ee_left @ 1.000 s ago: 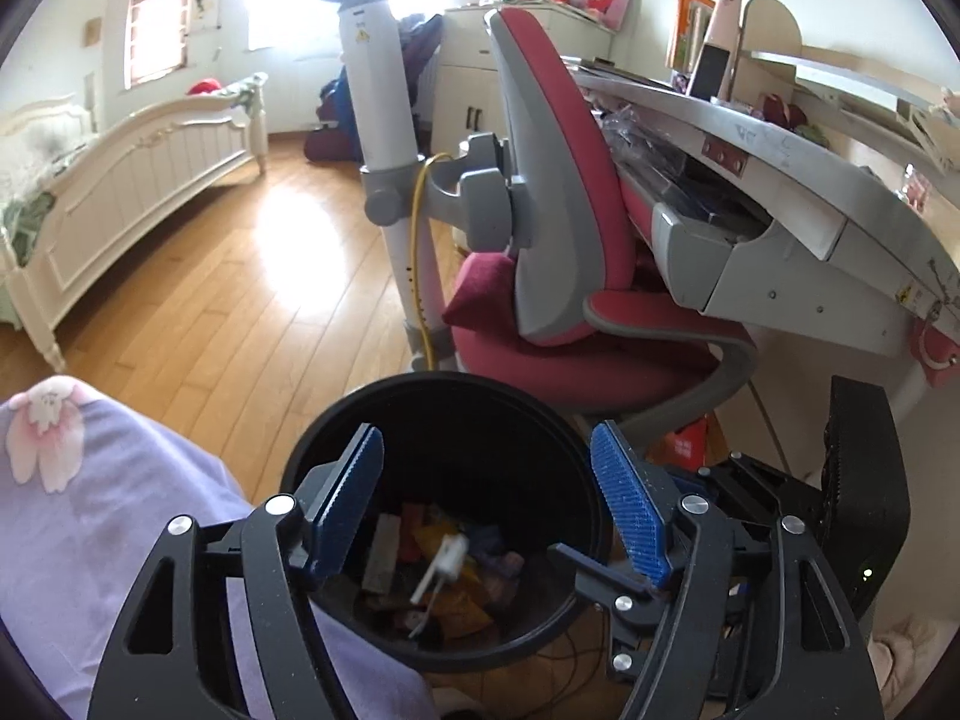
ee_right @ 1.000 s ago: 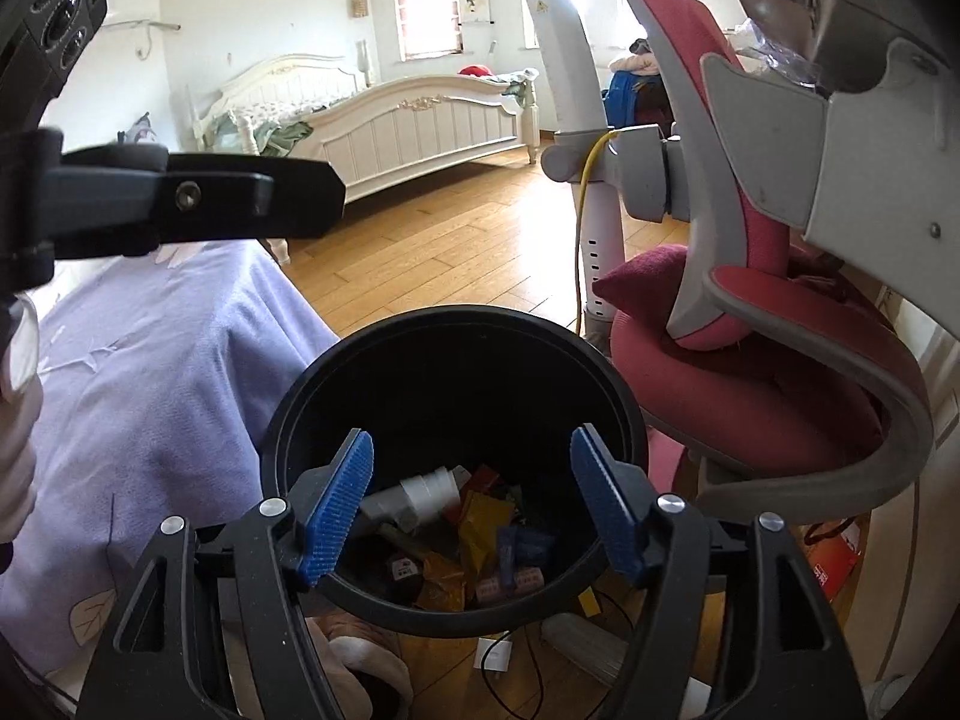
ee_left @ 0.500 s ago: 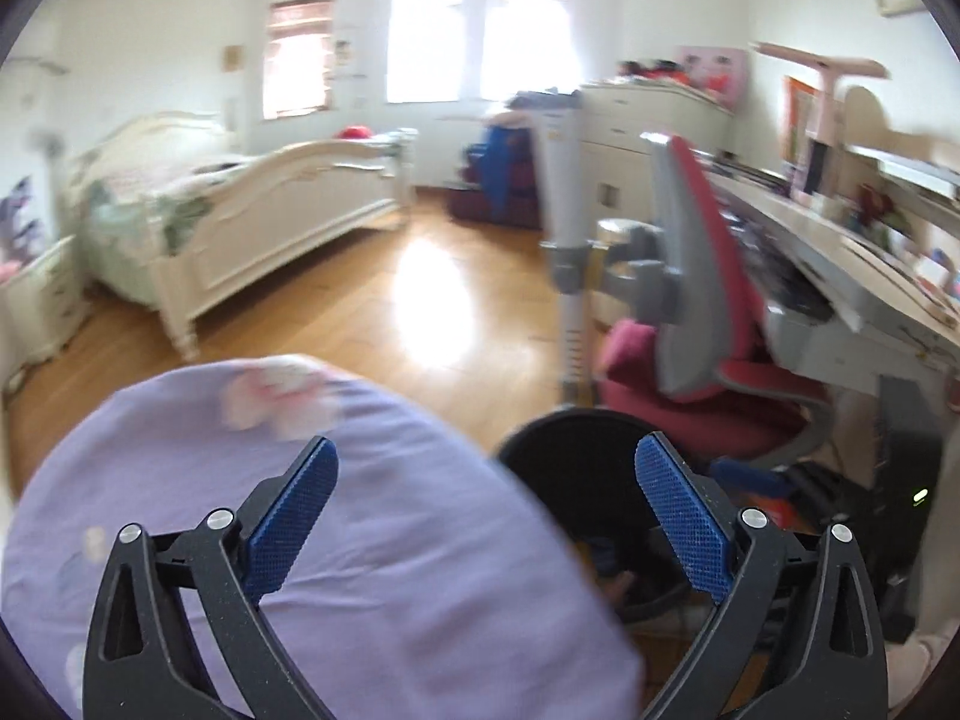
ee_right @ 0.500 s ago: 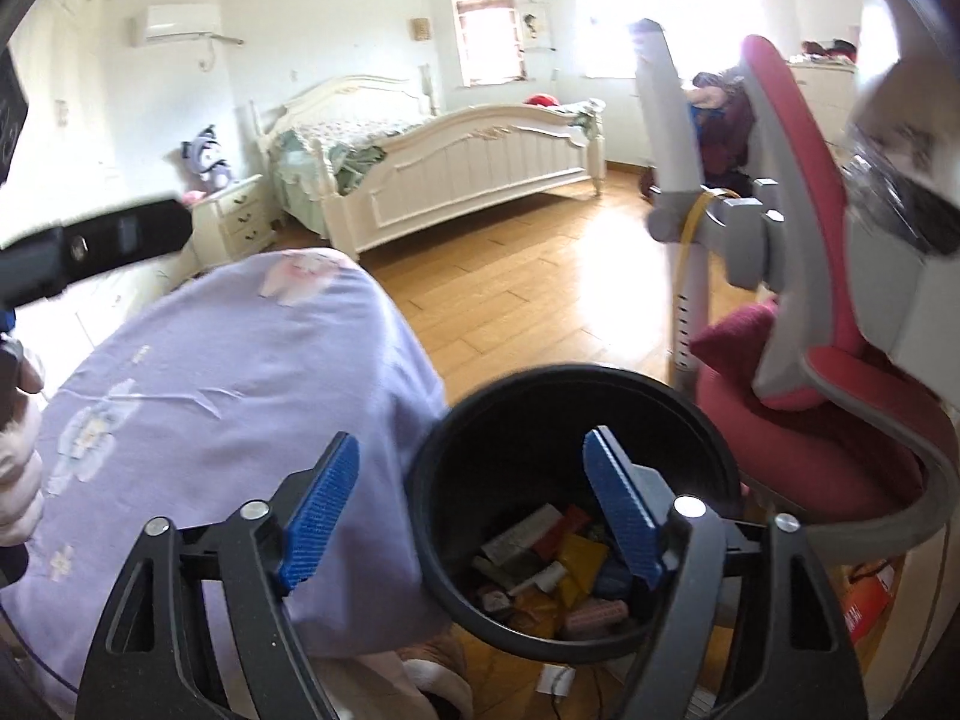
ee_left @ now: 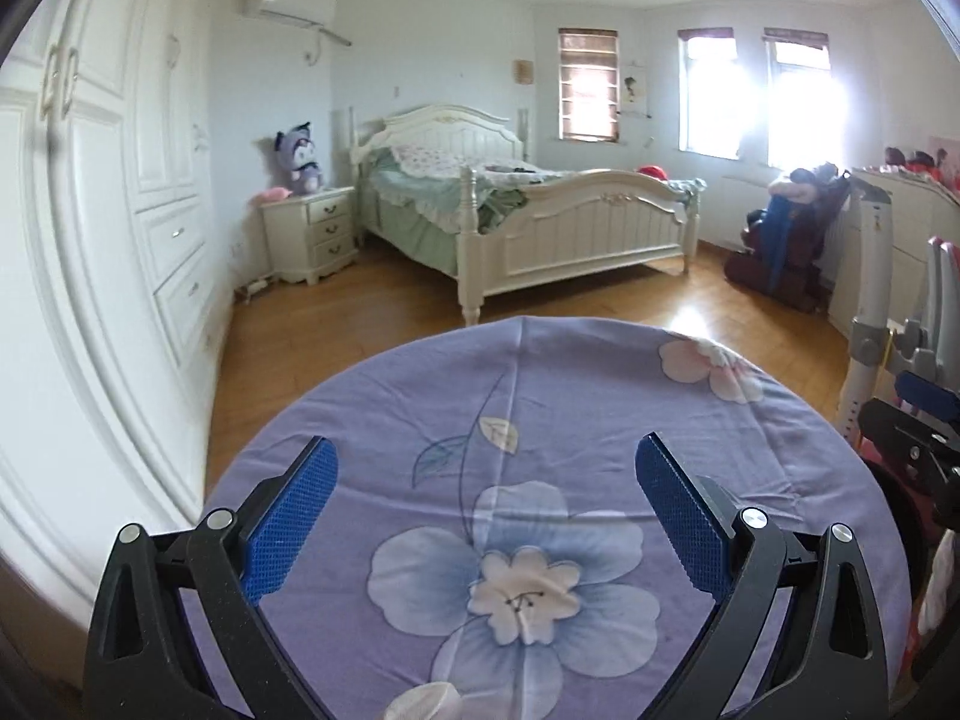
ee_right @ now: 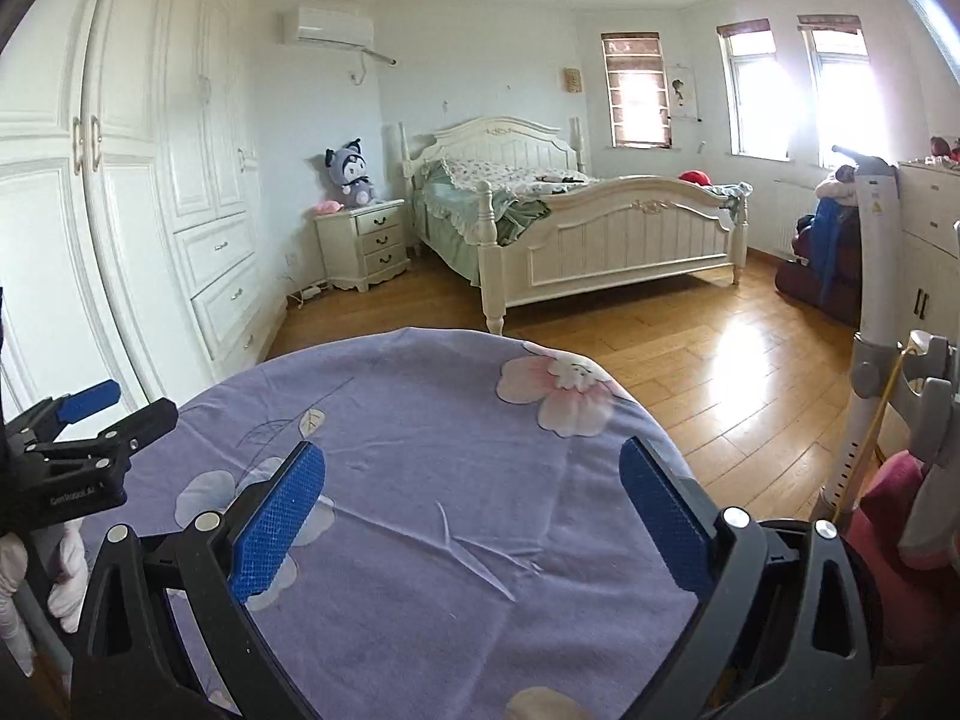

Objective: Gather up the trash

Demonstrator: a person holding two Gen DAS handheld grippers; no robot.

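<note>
A lilac floral tablecloth [ee_left: 540, 396] lies beneath your left gripper [ee_left: 486, 516] and right gripper [ee_right: 471, 513]; both jaws have just been opening, now wide with nothing between them.

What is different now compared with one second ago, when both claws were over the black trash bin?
Both claws swung away from the bin, out of view now, to above the round table with the purple floral cloth. The left claw and right claw have just been opening, with nothing between the jaws. No trash was picked up. The cloth looks unchanged.
</note>
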